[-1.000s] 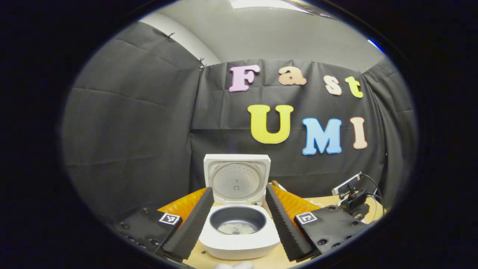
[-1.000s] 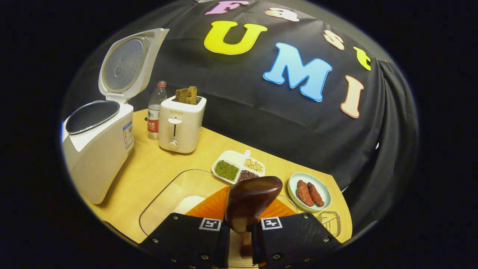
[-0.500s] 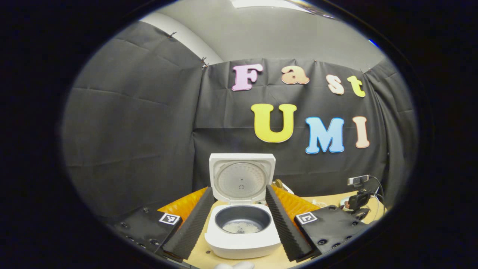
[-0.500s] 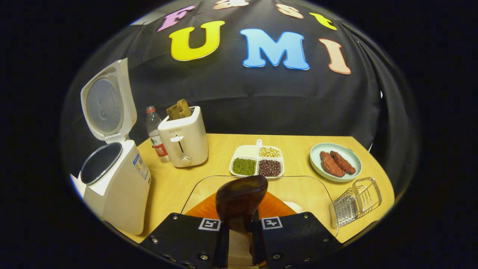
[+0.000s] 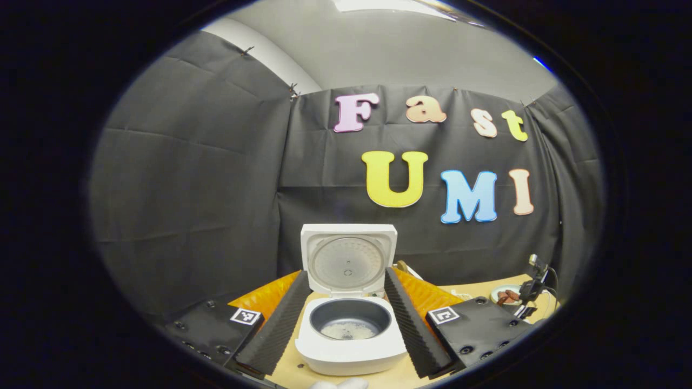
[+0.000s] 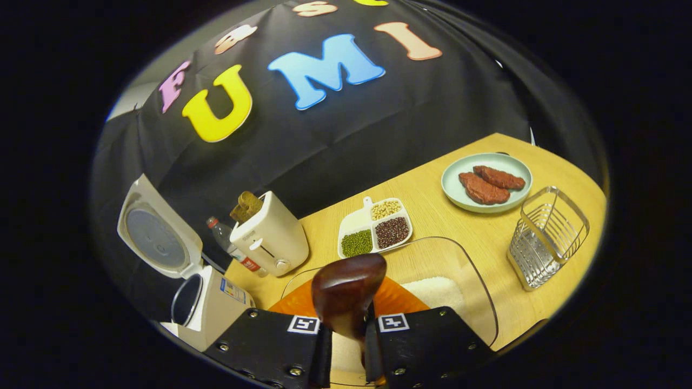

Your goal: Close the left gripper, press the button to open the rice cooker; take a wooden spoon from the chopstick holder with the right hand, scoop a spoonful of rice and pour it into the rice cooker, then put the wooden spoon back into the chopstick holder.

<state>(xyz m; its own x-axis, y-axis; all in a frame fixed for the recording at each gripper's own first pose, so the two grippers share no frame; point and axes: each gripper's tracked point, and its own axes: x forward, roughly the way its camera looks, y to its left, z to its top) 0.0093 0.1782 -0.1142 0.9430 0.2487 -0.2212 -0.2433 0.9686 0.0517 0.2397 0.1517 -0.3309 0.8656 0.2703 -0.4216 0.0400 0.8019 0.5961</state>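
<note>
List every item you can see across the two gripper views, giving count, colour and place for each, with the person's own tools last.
Rice cooker: one, white, lid up, a little rice in its dark pot, at the table's left end.
Toaster: one, cream, bread slices in its slot, right of the cooker.
Water bottle: one, clear with a red cap, between cooker and toaster.
Divided dish: one, white, holding green, dark red and pale beans, mid-table.
Plate: one, pale green, two reddish-brown pieces on it, far right.
Chopstick holder: one, wire metal, near the plate.
Glass tray: one, clear, white rice inside, nearest the camera.
Table: one, light wood.
Wooden spoon: one, dark brown, held in the right tongs.
Left tongs: open, facing the cooker.
Right tongs: shut on the spoon.
</note>
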